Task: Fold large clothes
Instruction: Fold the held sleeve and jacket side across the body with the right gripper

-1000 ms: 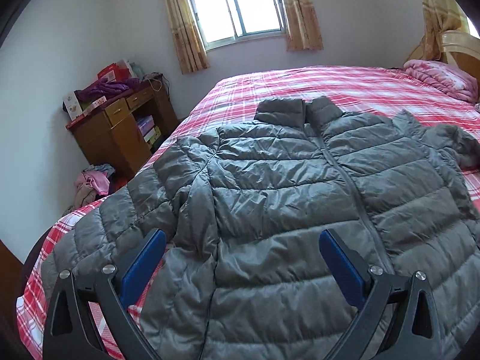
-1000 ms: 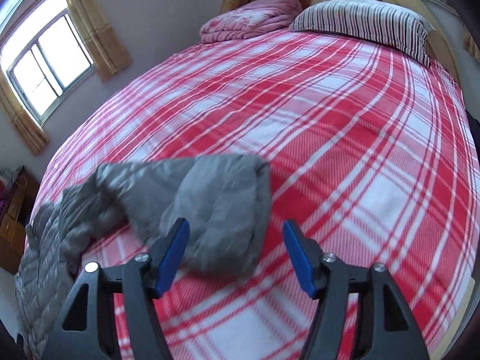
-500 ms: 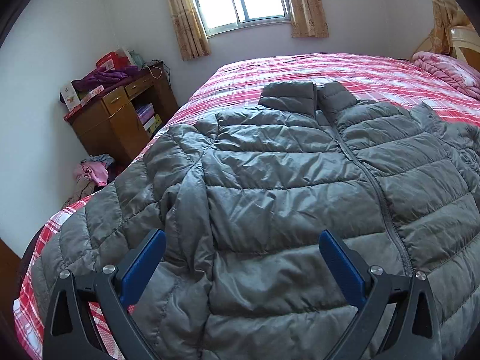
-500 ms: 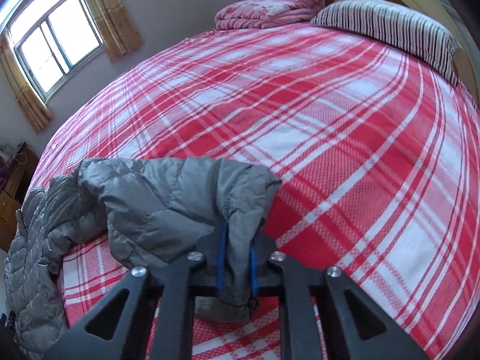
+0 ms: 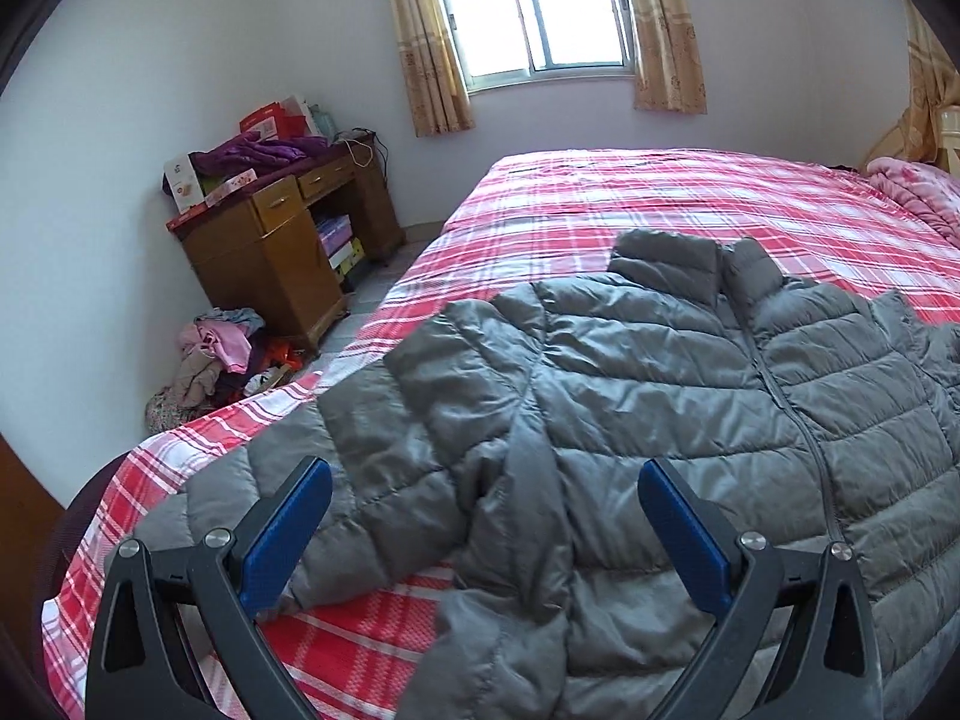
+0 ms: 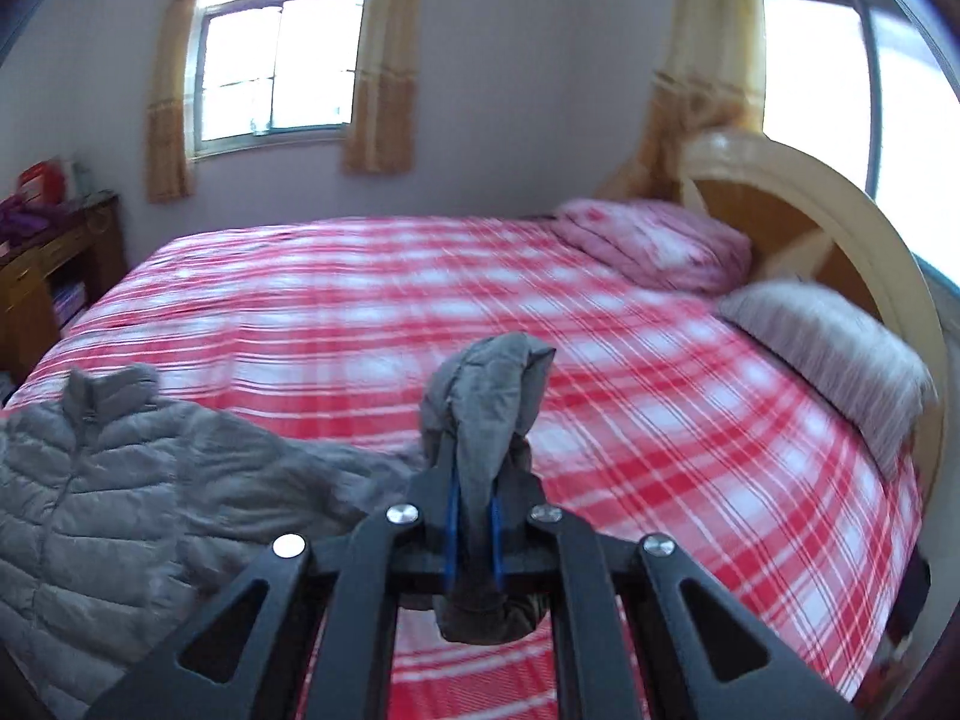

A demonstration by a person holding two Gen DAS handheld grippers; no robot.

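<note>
A grey quilted puffer jacket (image 5: 660, 396) lies front up on the red plaid bed (image 5: 630, 204), collar toward the window. My left gripper (image 5: 483, 522) hangs open above the jacket's left sleeve (image 5: 360, 480) and armpit, with nothing between its blue pads. In the right wrist view the jacket's body (image 6: 96, 480) lies at lower left. My right gripper (image 6: 474, 516) is shut on the cuff of the right sleeve (image 6: 486, 396), lifted off the bed, with the cuff bunched above the pads.
A wooden desk (image 5: 270, 246) piled with boxes and purple cloth stands by the left wall. A heap of clothes (image 5: 216, 360) lies on the floor below it. A pink folded blanket (image 6: 654, 240), a striped pillow (image 6: 834, 354) and a wooden headboard (image 6: 840, 228) are at the bed's head.
My right gripper closed on the sleeve cuff, then rose and rolled with it, lifting the cuff off the bed. My left gripper shifted left toward the left sleeve, still open.
</note>
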